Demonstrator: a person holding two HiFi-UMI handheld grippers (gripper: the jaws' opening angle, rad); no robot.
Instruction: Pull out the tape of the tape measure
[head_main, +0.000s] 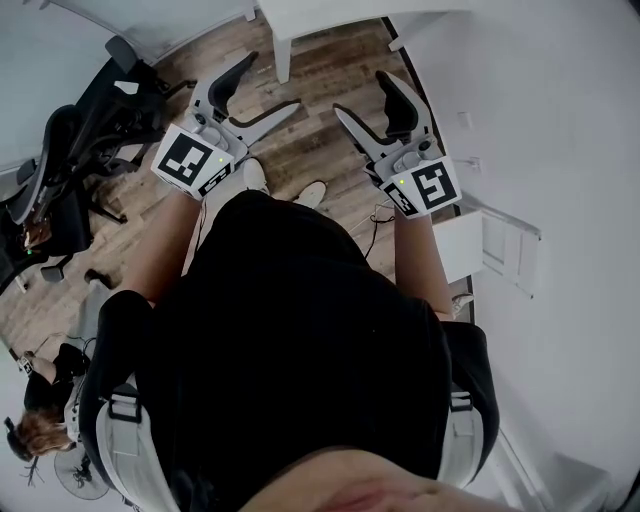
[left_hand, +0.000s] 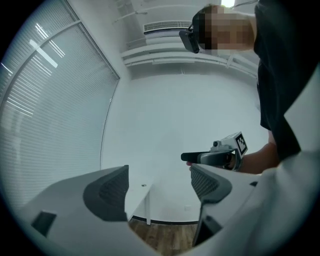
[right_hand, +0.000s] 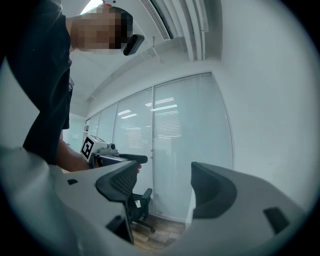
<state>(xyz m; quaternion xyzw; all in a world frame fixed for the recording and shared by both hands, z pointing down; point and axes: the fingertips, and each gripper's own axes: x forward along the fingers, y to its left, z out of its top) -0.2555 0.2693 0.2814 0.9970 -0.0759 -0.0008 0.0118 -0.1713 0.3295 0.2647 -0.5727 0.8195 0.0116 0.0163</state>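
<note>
Tape measure is shown in none of the three views, so its place cannot be told. Nearest the head camera, a black shirt (head_main: 300, 330) fills the lower middle of the frame, and two bare forearms (head_main: 165, 250) are stretched up from it.

The left tongs (head_main: 268, 85) are held at the upper left of centre, the jaws spread wide with nothing between them. The right tongs (head_main: 362, 97) are held at the upper right of centre, likewise spread and empty (through each gap, in that tool's own view, only floor, wall and furniture are seen). The two tools are kept well apart, and both are pointed towards the top of the frame.

Just below them a pair of pale shoes (head_main: 310, 192) is seen on the wooden floor (head_main: 320, 60). Farther off, a black office chair (head_main: 80, 150) is placed at the upper left, and the leg of a white bench (head_main: 283, 58) is seen at the top edge. The right side of the frame is taken up by a white wall (head_main: 560, 150).

In the left gripper view the other tool is seen at the middle right, held level in front of a white wall, and slatted blinds (left_hand: 50, 100) cover the left side. In the right gripper view the office chair is seen low down between the jaws, before tall glazed panels.
</note>
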